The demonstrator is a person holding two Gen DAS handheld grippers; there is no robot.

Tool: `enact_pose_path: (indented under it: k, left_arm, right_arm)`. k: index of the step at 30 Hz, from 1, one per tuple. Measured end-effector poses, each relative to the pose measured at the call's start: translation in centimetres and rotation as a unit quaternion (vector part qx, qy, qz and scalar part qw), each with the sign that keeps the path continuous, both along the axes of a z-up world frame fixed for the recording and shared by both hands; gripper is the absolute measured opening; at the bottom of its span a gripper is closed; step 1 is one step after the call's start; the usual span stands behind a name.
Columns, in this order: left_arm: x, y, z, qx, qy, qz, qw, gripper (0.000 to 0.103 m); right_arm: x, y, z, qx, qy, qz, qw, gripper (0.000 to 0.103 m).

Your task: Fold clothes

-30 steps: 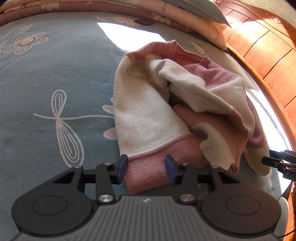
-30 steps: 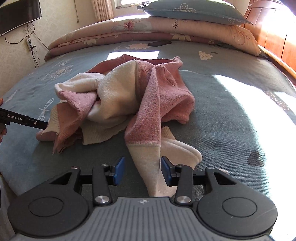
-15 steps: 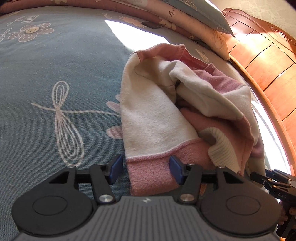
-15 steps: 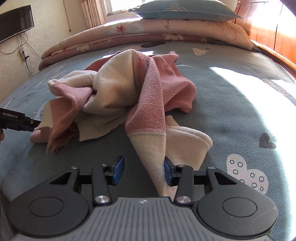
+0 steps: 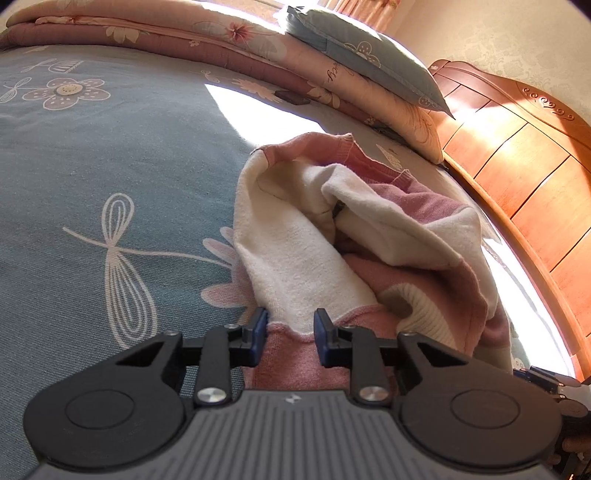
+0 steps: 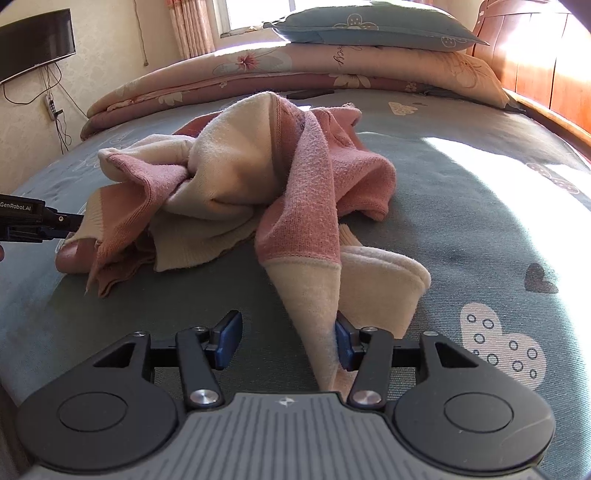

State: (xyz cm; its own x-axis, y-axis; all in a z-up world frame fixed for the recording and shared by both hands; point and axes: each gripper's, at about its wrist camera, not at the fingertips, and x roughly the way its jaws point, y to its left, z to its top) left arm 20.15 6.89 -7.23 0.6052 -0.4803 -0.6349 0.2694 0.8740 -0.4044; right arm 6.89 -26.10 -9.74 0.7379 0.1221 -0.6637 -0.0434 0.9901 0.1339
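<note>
A pink and cream sweater (image 5: 303,258) lies crumpled on the blue bed sheet (image 5: 110,155). My left gripper (image 5: 290,341) is at its pink hem, jaws closing, and the hem fills the gap and bunches between the pads. In the right wrist view the sweater (image 6: 236,162) heaps up in the middle, with a cream sleeve end (image 6: 317,295) running toward my right gripper (image 6: 286,339). Its jaws are opening; the sleeve lies against the right pad while the left pad stands clear. The left gripper's tip (image 6: 70,221) shows at the heap's left edge.
Folded quilts (image 6: 258,70) with a blue pillow (image 6: 373,26) on top are stacked at the far end of the bed. A wooden headboard (image 5: 524,177) runs along the right. A dark small object (image 5: 293,99) lies by the quilts. A television (image 6: 33,40) hangs on the wall.
The left jaws have narrowed onto the pink hem and the left view has tipped upward. The right jaws have widened, and the right gripper has sunk closer to the sleeve.
</note>
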Motion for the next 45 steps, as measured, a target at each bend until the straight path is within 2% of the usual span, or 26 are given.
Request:
enact_pose_path:
  k: [4,8,11,14,15,17,18,19,20,21,22,23,27,35,40,45]
  left_arm:
    - [0.2,0.2,-0.9,0.006,0.018,0.001,0.9998,0.025]
    - [0.6,1.0,-1.3,-0.022,0.033,0.005,0.9992,0.031]
    - [1.2,0.9,-1.7,-0.026,0.044,0.007,0.9986,0.035]
    - [1.9,0.6,-1.8,-0.038,0.05,0.011,0.998,0.032]
    - [2.0,0.4,-1.7,-0.032,0.047,0.011,0.9983,0.031]
    - [1.7,-0.1,-1.4,-0.016,0.032,0.004,0.9994,0.013]
    - [1.4,-0.4,-1.1,0.0,0.022,0.001,0.9998,0.01]
    - [1.1,-0.6,-0.9,0.014,0.014,-0.001,0.9998,0.006]
    - [0.9,-0.6,-0.6,0.02,0.009,0.0,0.9998,0.004]
    - [0.7,-0.5,-0.3,0.027,0.004,0.0,0.9996,0.003]
    - [0.6,-0.4,0.1,0.03,-0.001,0.002,0.9995,0.003]
    - [0.5,-0.2,0.5,0.034,-0.007,0.004,0.9994,0.003]
    - [0.7,0.6,2.1,0.047,-0.024,0.018,0.9984,0.002]
    - [2.0,2.4,5.0,0.107,-0.057,0.058,0.991,0.002]
    - [2.8,3.5,6.5,0.164,-0.084,0.081,0.9797,0.002]
    - [4.0,5.1,8.1,0.183,-0.093,0.105,0.9732,0.002]
  right_arm:
    - [0.0,0.4,-0.1,-0.01,-0.001,0.002,1.0,0.059]
    - [-0.2,0.3,0.0,-0.009,-0.002,0.003,1.0,0.059]
    - [-0.2,0.3,-0.1,-0.007,-0.002,0.003,1.0,0.059]
    - [-0.1,0.4,0.0,-0.009,-0.001,0.0,1.0,0.058]
    - [-0.1,0.4,0.1,-0.01,-0.001,-0.001,1.0,0.058]
    - [-0.2,0.4,0.2,-0.01,0.0,-0.004,1.0,0.057]
    - [-0.2,0.3,0.3,-0.009,0.002,-0.006,1.0,0.056]
    - [-0.2,0.1,0.4,-0.009,0.004,-0.008,1.0,0.05]
    - [-0.2,0.1,0.6,-0.011,0.005,-0.011,1.0,0.039]
    - [-0.2,-0.1,0.7,-0.015,0.006,-0.013,1.0,0.032]
    - [-0.2,-0.3,0.7,-0.019,0.007,-0.015,1.0,0.019]
    - [-0.2,-0.6,0.9,-0.019,0.008,-0.019,1.0,0.013]
    - [-0.2,-1.8,1.7,-0.009,0.004,-0.03,1.0,0.012]
    - [0.3,-4.3,5.1,-0.069,-0.033,-0.06,0.995,0.011]
    - [0.8,-7.6,7.2,-0.105,-0.047,-0.105,0.988,0.011]
    - [1.0,-10.5,8.5,-0.129,-0.055,-0.153,0.978,0.011]
